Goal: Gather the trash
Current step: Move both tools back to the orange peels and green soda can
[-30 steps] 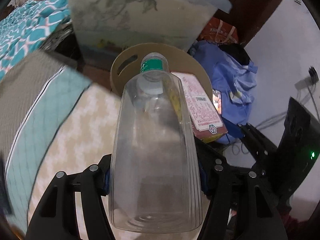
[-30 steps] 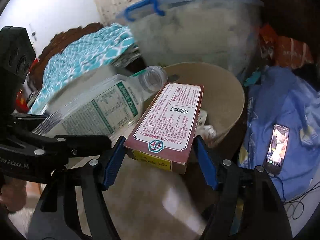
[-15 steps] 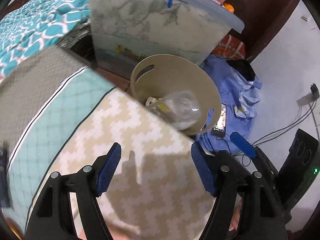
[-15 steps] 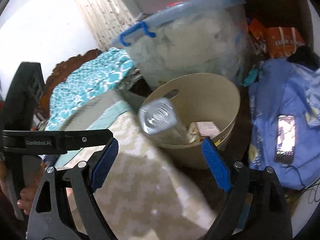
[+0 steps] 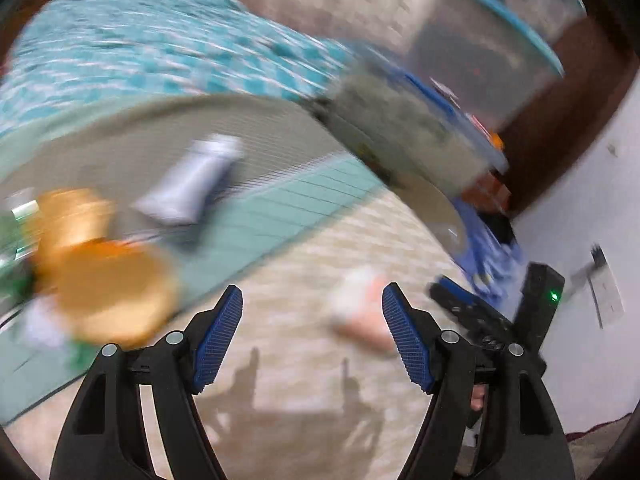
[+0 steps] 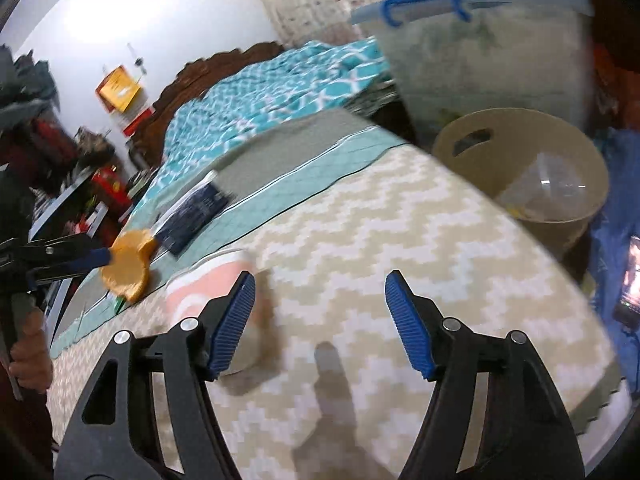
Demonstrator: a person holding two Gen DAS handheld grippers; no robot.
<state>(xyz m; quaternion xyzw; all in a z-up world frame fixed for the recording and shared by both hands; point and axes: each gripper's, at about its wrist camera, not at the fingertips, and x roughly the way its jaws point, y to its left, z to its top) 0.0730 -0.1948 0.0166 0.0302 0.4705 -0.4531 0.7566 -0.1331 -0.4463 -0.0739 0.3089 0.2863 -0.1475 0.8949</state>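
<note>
While both our grippers hang over the zigzag-patterned bedspread [image 6: 400,216], neither holds a thing. Our left gripper [image 5: 312,332] stands with jaws spread wide and released, only bare cover between the blue pads [image 5: 218,336]; a blurred pink-and-white item [image 5: 360,312] lies just inside the right-hand pad, though we cannot tell whether they touch. Ahead and to the left of those jaws sit a blurred orange object [image 5: 108,288] and a pale tube-like shape [image 5: 192,184].

Our right gripper [image 6: 320,320] is empty too — its jaws are closing, nothing between them. The pink-and-white item [image 6: 208,284] lies partly behind its left pad. Beyond the right pad, off the bed's edge, stands the tan bin [image 6: 516,140] — a clear plastic bottle [image 6: 548,192] already inside. Far left, the left gripper's tip [image 6: 92,258] meets the orange object [image 6: 128,268]; contact is unclear.
</note>
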